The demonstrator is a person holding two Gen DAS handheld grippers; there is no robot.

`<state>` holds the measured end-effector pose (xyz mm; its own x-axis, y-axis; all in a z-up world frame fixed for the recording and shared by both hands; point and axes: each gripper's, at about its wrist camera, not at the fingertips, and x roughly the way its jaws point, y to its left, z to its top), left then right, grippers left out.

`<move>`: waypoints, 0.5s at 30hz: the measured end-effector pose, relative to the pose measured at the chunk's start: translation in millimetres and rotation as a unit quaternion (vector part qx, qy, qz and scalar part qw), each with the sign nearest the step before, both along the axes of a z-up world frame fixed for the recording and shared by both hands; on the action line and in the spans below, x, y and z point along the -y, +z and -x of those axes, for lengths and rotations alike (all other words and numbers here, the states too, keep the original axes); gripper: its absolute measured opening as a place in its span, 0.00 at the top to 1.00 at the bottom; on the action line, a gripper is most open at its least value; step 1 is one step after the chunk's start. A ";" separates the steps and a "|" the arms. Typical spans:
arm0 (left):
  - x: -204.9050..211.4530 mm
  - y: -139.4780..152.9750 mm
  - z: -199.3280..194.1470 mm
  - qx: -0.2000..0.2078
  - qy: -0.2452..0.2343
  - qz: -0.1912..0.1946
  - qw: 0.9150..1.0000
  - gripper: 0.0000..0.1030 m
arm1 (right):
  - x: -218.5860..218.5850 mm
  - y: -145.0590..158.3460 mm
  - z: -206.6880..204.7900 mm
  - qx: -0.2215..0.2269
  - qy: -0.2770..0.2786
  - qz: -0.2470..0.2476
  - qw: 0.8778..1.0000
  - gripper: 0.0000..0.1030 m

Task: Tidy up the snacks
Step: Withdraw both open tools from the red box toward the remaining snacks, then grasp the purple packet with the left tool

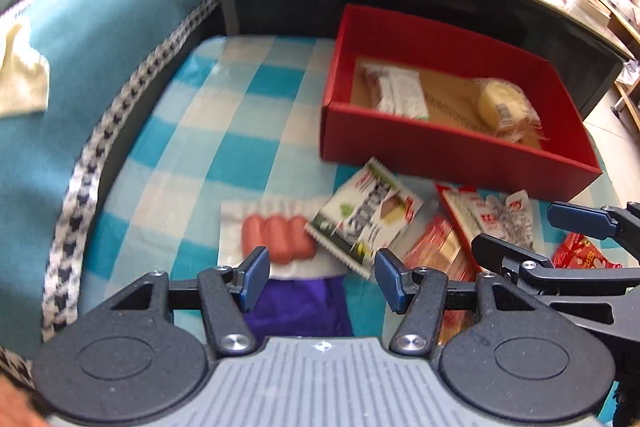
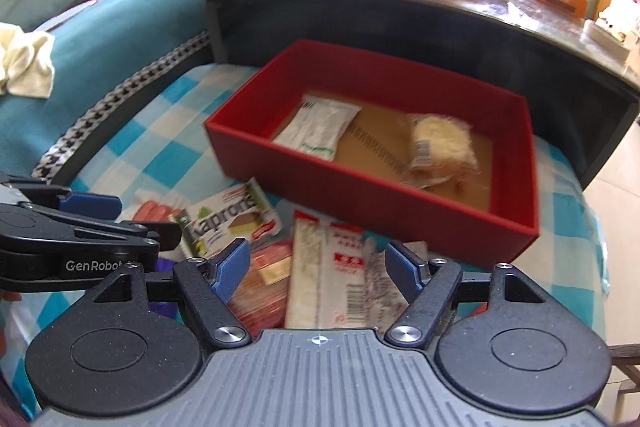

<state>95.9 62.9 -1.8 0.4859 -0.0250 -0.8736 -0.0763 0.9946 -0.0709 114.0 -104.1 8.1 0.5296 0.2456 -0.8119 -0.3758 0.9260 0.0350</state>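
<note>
Both grippers hover with jaws spread and empty over loose snacks in front of a red box.

The left gripper (image 1: 320,277) hangs above a sausage pack (image 1: 276,237) and a green-and-white wafer packet (image 1: 366,217) overlapping its right edge, a purple wrapper (image 1: 296,307) just beneath the fingers. The right gripper (image 2: 316,269) hangs just right of it, over a long white-and-red packet (image 2: 326,267) and a clear packet of reddish snacks (image 2: 266,281). The red box (image 1: 440,151) sits on the far side of this pile, its near wall almost touching the packets; it holds a white bar (image 2: 316,129) on the left and a yellow bun (image 2: 440,141) on the right, with bare floor between them. The checked cloth (image 1: 192,131) lies open to the left of the box, up to the dark table (image 2: 400,15) behind.
</note>
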 end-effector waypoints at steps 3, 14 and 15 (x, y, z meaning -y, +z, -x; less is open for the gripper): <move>-3.4 -9.0 5.1 -0.014 -0.004 -0.005 1.000 0.15 | -6.5 -7.4 3.5 -0.012 0.016 0.008 1.000 0.22; -35.4 -36.7 -14.9 -0.047 0.021 0.039 0.998 0.12 | 0.7 -15.4 -0.2 -0.031 0.006 0.003 0.999 0.21; -37.8 -38.2 -16.5 -0.045 0.024 0.040 0.998 0.11 | 0.4 -16.2 -0.6 -0.032 0.006 0.004 0.999 0.21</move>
